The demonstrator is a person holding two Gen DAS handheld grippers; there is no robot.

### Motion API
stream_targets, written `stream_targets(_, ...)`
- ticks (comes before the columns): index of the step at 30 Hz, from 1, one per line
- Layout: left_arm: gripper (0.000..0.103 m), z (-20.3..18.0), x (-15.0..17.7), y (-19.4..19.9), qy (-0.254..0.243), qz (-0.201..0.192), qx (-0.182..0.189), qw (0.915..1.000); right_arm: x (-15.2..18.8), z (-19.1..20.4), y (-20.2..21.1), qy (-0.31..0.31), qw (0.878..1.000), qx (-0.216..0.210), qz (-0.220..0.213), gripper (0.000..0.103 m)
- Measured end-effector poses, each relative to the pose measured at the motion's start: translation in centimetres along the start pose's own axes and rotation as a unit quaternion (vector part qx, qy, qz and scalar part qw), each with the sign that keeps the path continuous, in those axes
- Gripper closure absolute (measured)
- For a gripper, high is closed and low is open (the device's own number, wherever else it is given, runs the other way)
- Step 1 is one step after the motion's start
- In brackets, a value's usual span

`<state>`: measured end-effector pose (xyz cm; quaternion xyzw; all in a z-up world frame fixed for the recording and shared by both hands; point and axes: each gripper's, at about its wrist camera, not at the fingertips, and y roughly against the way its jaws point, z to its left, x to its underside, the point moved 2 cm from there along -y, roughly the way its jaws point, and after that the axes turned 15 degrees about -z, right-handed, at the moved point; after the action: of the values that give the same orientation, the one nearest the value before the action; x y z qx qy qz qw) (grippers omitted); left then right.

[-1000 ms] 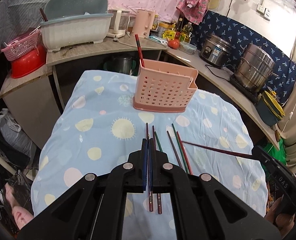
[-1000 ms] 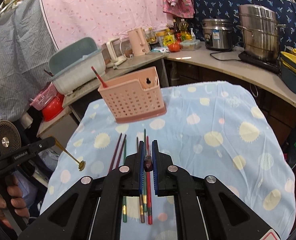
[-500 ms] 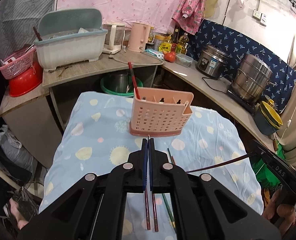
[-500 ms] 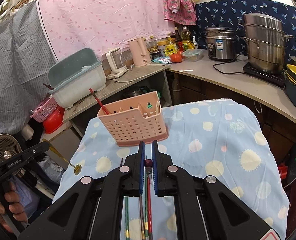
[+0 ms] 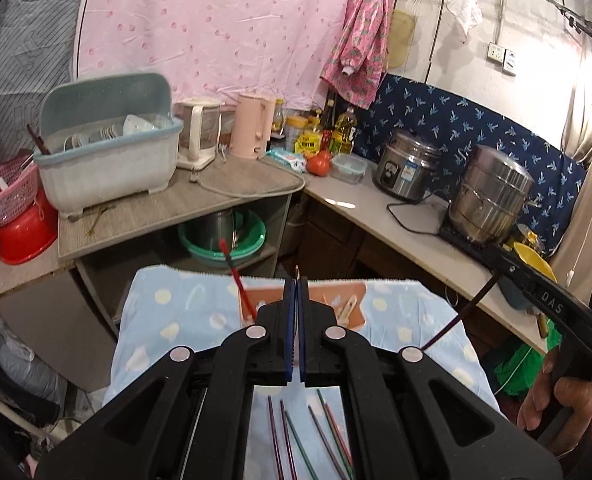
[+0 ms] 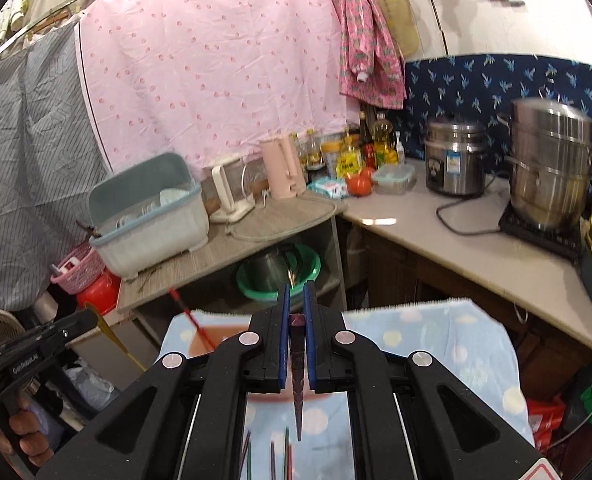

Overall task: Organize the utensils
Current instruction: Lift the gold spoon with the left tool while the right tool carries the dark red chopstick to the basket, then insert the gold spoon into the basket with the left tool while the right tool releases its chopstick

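1. Left wrist view: the left tongs [image 5: 296, 280] at frame centre are clenched on a thin gold-coloured metal utensil [image 5: 296, 270]; only its tip shows above the blue pads.
2. Behind the tongs sits the pink perforated plastic utensil holder [image 5: 354, 300] on the blue spotted cloth of the tabletop [image 5: 175, 312], with a red chopstick [image 5: 235, 276] standing in its left side.
3. Loose thin coloured chopsticks [image 5: 296, 432] lie on the cloth at lower centre.
4. At right, the right tongs [image 5: 492, 256] carry a dark maroon chopstick [image 5: 456, 320] slanting down.
5. Right wrist view: the right tongs [image 6: 294, 300] grasp the dark maroon chopstick [image 6: 297, 380] near its thick end, with the point hanging down.
6. At lower left, the left tongs [image 6: 87, 318] hold the gold utensil [image 6: 115, 340].
7. Judgement: these sticks are light, stiff and slick; a grip near the thick end, well seated between the pads, limits swivel.
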<state>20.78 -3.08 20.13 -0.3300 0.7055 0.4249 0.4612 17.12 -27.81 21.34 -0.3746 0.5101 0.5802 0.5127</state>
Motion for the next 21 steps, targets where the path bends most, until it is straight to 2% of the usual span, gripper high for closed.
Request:
stream_targets(6, 0.102, 0.1, -2.6, -3.1, 0.004, -0.020, 0.009, 0.9997, -3.2, -0.1, -3.5, -0.011, 1.000, 0.002, -0.028, 0.096)
stream_targets(10, 0.102, 0.3, -2.7, -5.5, -0.003, -0.024, 0.006, 0.9997, -3.4, 0.1, -5.9, -0.012, 0.999, 0.003, -0.031, 0.096)
stream_targets(14, 0.102, 0.8, -1.2, -8.2, -0.006, -0.002, -0.002, 1.0000, -2.2, 0.1, -8.2, -0.012, 1.000, 0.005, -0.016, 0.096)
stream_targets(21, 0.102, 2.8, 3.0, -11.4, 0.014, 0.047, -0.016, 0.9987, 2.0, -0.4, -11.1, -0.001, 0.999, 0.015, 0.029, 0.096)
